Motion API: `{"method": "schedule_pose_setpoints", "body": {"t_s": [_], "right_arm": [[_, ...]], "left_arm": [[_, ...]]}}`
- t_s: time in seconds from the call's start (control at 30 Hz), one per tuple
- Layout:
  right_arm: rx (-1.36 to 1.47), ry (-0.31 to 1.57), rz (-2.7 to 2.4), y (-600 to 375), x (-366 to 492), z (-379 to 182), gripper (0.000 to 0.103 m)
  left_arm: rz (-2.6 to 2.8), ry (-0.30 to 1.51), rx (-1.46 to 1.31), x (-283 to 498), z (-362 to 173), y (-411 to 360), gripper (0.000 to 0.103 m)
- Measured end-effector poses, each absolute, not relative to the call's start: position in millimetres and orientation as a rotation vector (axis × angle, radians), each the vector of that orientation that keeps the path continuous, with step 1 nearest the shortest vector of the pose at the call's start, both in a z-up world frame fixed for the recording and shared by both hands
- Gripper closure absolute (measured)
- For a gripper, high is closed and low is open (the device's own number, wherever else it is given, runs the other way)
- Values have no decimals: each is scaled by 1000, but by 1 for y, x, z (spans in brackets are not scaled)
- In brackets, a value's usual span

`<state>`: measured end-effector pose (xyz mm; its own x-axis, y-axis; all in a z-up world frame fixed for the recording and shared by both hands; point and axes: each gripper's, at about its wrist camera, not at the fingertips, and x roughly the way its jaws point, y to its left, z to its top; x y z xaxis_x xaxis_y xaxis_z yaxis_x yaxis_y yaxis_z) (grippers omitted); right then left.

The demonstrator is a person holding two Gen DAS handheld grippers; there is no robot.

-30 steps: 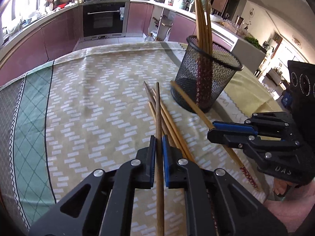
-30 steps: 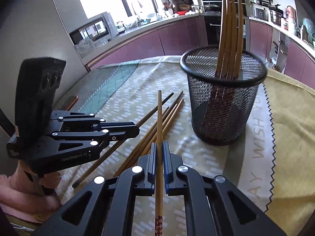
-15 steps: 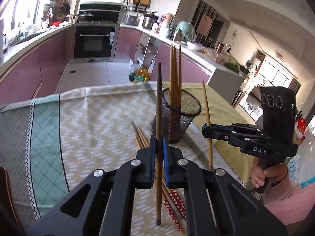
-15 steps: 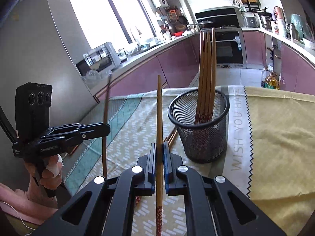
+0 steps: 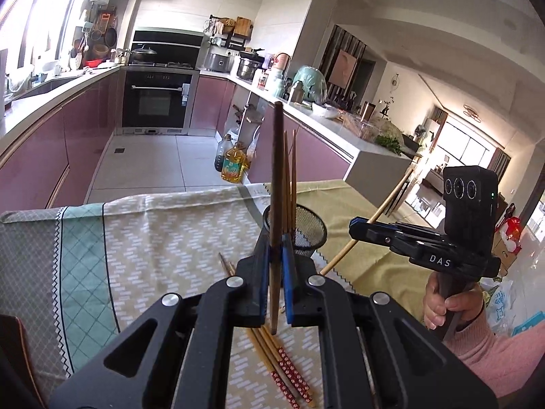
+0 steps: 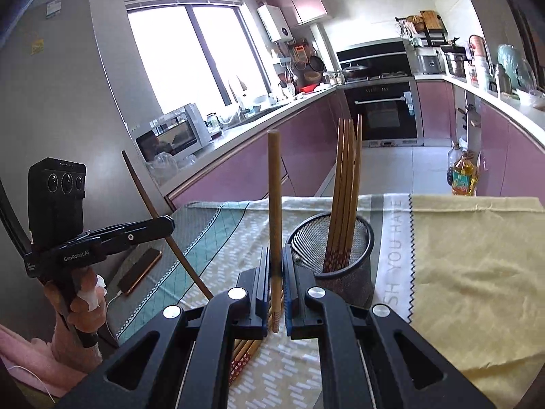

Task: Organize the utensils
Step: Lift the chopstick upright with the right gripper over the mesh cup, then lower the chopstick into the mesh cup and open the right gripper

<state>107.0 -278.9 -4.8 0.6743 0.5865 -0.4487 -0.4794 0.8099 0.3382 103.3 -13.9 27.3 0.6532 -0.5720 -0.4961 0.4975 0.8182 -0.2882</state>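
Note:
My left gripper point(image 5: 276, 255) is shut on a dark wooden chopstick point(image 5: 277, 170) that stands nearly upright, lifted above the table. My right gripper point(image 6: 275, 266) is shut on a lighter chopstick point(image 6: 274, 187), also upright and off the cloth. The black mesh holder point(image 6: 340, 259) stands just ahead on the cloth with several chopsticks point(image 6: 347, 177) in it. Loose chopsticks with red patterned ends point(image 5: 282, 364) lie on the cloth below my left gripper. Seen from the left wrist, the right gripper point(image 5: 357, 231) holds its chopstick slanted, to the right of the holder point(image 5: 306, 231).
A patterned tablecloth point(image 6: 460, 272) covers the table. A phone point(image 6: 141, 269) on a cable lies at the left edge. Kitchen counters, an oven point(image 5: 156, 102) and oil bottles point(image 5: 233, 165) on the floor lie beyond the table. A hand point(image 5: 446, 303) grips the right gripper's handle.
Both grippers have risen from the cloth, each carrying its chopstick up and tipping it upright. The holder and loose chopsticks now appear smaller and lower in view.

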Motion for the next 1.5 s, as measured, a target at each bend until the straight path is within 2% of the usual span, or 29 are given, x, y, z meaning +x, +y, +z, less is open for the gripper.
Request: {"method": "schedule_pose_setpoints", "body": {"t_s": [0.57, 0.9, 1.1, 1.5], "right_arm": [[160, 420, 581, -291, 126, 60, 97], [169, 396, 549, -299, 145, 68, 97], [170, 433, 524, -296, 158, 55, 97], [142, 597, 523, -282, 183, 18, 97]], "left_arm": [[-656, 492, -96, 129, 81, -50, 95], [-640, 433, -73, 140, 104, -66, 95], [-610, 454, -56, 155, 96, -77, 95], [-626, 624, 23, 173, 47, -95, 95]]}}
